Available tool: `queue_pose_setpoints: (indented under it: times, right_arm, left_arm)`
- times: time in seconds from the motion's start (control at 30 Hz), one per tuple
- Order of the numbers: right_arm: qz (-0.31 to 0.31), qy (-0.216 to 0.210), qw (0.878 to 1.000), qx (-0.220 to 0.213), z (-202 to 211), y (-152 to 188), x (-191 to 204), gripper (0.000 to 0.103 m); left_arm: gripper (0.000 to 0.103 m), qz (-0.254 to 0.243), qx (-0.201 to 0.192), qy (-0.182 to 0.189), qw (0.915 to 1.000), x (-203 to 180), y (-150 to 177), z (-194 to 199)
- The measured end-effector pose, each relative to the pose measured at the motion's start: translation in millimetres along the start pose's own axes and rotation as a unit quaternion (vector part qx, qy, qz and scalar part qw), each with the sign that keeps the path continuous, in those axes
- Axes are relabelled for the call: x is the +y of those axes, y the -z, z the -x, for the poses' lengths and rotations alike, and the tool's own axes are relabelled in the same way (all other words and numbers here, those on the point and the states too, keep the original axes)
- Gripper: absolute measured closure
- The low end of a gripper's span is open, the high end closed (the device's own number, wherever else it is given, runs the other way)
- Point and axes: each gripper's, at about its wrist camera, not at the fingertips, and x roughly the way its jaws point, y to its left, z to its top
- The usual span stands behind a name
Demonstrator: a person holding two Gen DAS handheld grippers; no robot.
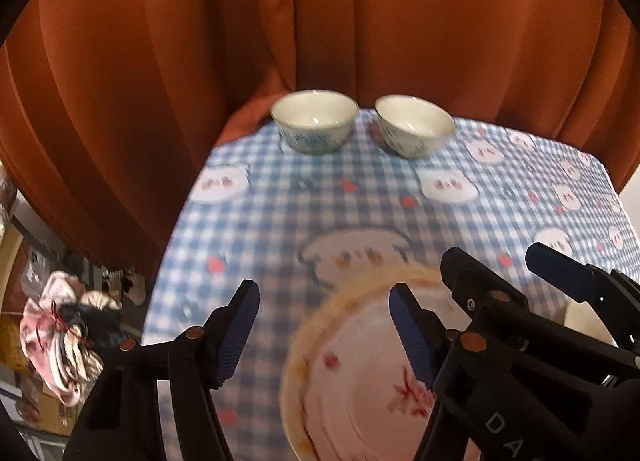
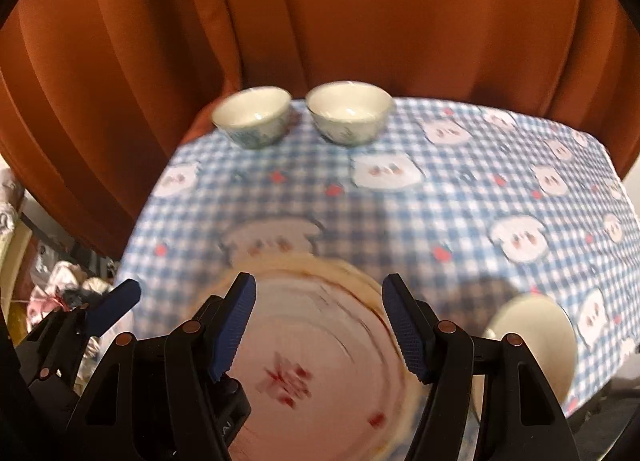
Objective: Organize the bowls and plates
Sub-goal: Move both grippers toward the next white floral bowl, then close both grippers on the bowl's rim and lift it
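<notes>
A white plate (image 1: pixel 352 381) with red flower marks and a brownish rim lies on the blue checked tablecloth (image 1: pixel 280 221), blurred. My left gripper (image 1: pixel 324 287) hovers open over its left rim, with nothing pressed between the pads. My right gripper (image 1: pixel 494 255) sits close on the right. In the right wrist view the right gripper (image 2: pixel 319 280) stands open above the same plate (image 2: pixel 320 341), and one left finger (image 2: pixel 116 303) shows at the left. Two small white bowls (image 1: pixel 314 121) (image 1: pixel 414 125) stand side by side at the table's far edge.
A cream dish (image 2: pixel 528 341) sits near the table's right front, partly hidden by my right finger. An orange curtain (image 1: pixel 320 21) hangs right behind the table. Bundled cloth and boxes (image 1: pixel 64 333) lie on the floor off the left edge.
</notes>
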Motion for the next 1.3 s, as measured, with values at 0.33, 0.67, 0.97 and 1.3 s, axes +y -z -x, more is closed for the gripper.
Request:
queue_pose_setpoints:
  times: [0.33,0.67,0.97,1.3]
  right_arm:
    - [0.025,-0.02,0.999,0.004,-47,-72,15,0.031]
    - [0.036,-0.046,0.998,-0.005,-108,-139,13,0.031]
    - [0.047,-0.059,0.997,-0.005,-165,-195,23,0.041]
    - [0.044,-0.068,0.997,0.011,-217,-227,27,0.052]
  left_arm:
    - [0.034,0.047,0.008,-0.04,0.998,14,-58,-47]
    - [0.038,0.067,-0.003,-0.092,0.9935,21,-122,-97]
    - [0.044,0.109,0.009,-0.105,0.9884,36,-161,-142]
    - [0.055,0.106,0.021,-0.11,0.988,41,-180,-181]
